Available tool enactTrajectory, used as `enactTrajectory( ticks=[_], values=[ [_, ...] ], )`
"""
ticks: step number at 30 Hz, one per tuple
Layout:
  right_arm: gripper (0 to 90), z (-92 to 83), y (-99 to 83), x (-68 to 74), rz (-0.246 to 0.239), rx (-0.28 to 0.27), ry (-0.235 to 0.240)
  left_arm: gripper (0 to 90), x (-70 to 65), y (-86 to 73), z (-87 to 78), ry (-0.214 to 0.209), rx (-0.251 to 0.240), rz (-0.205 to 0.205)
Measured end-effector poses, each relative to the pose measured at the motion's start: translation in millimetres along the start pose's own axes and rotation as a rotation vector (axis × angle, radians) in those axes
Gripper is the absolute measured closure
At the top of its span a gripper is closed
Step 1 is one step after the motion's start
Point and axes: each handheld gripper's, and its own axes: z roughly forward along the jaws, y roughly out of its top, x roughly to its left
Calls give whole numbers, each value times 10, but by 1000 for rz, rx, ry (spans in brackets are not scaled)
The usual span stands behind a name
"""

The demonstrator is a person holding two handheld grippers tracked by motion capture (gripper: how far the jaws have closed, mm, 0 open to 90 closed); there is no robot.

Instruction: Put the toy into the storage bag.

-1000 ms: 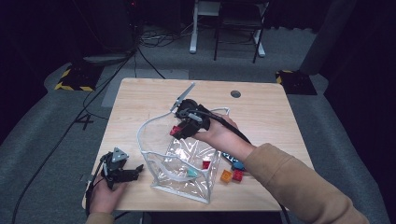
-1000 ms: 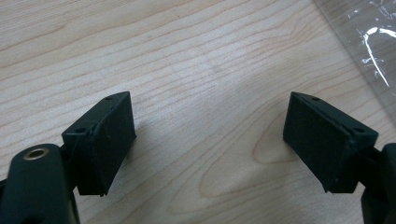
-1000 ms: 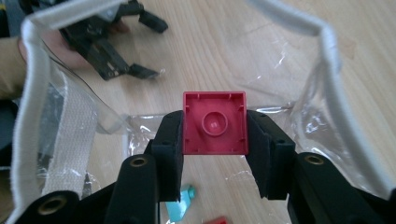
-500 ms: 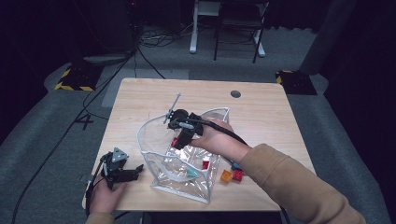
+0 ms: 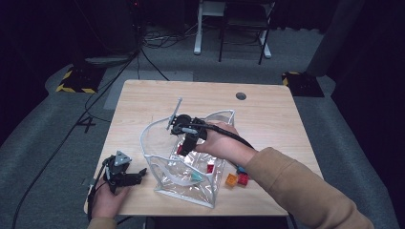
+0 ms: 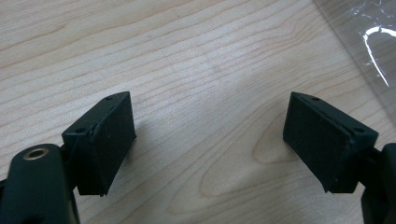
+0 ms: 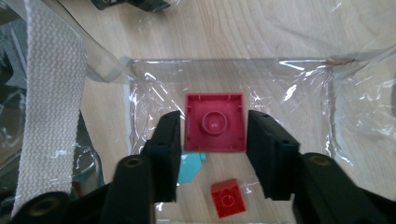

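Note:
A clear plastic bag (image 5: 155,143) with white edging stands open on the wooden table (image 5: 267,114). My right gripper (image 5: 184,147) points down into its mouth. In the right gripper view a dark red square brick (image 7: 215,122) sits underside up between the jaws of my right gripper (image 7: 214,116). The jaws have just been opening, and a thin gap shows at each side of the brick. Below it on the bag's floor lie a cyan piece (image 7: 191,167) and a small red brick (image 7: 227,198). At the front left my left gripper (image 5: 137,175) rests open over bare wood (image 6: 205,140).
Loose bricks lie on the table right of the bag: an orange one (image 5: 231,179), a red one (image 5: 243,178) and a blue one (image 5: 240,169). A white woven strap (image 7: 51,102) of the bag hangs beside the right jaws. A round hole (image 5: 241,96) marks the far tabletop.
My right gripper has tipped down and sunk into the bag's mouth with the dark red brick between its jaws. The left gripper has stayed where it was.

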Motion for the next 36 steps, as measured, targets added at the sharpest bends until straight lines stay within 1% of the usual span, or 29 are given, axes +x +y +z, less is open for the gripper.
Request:
enactTrajectory(
  ticks=[3, 9, 12, 14, 16, 18, 22, 25, 28, 31, 36],
  values=[
    [483, -41, -6, 23, -13, -35, -8, 172, 0, 0, 0, 0, 0, -1],
    [473, -185, -59, 73, -19, -87, -8, 171, 0, 0, 0, -1, -1, -1],
    [477, -293, -130, 98, -15, -134, -6, 171, 0, 0, 0, 0, 0, -1],
    [479, -392, -208, 106, -7, -174, -8, 171, 0, 0, 0, 0, 0, -1],
    [481, -453, -265, 97, -5, -213, -6, 171, 0, 0, 0, -1, 0, -1],
    [484, -547, -353, 83, 6, -261, 0, 171, 0, 0, 0, -1, 0, -1],
    [490, -729, -573, 36, 36, -348, -3, 171, 0, 0, 0, 0, 0, -1],
    [492, -825, -731, 6, 50, -394, -16, 171, 0, 0, 0, 0, 0, -1],
    [494, -927, -910, -4, 77, -445, -24, 171, -2, 0, 0, 1, 0, -2],
    [496, -1000, -1079, -10, 94, -473, -40, 171, -2, 0, 0, 1, 0, -2],
    [497, -1094, -1366, -35, 136, -513, -60, 170, -1, 0, 0, 1, 0, -1]
  ],
)
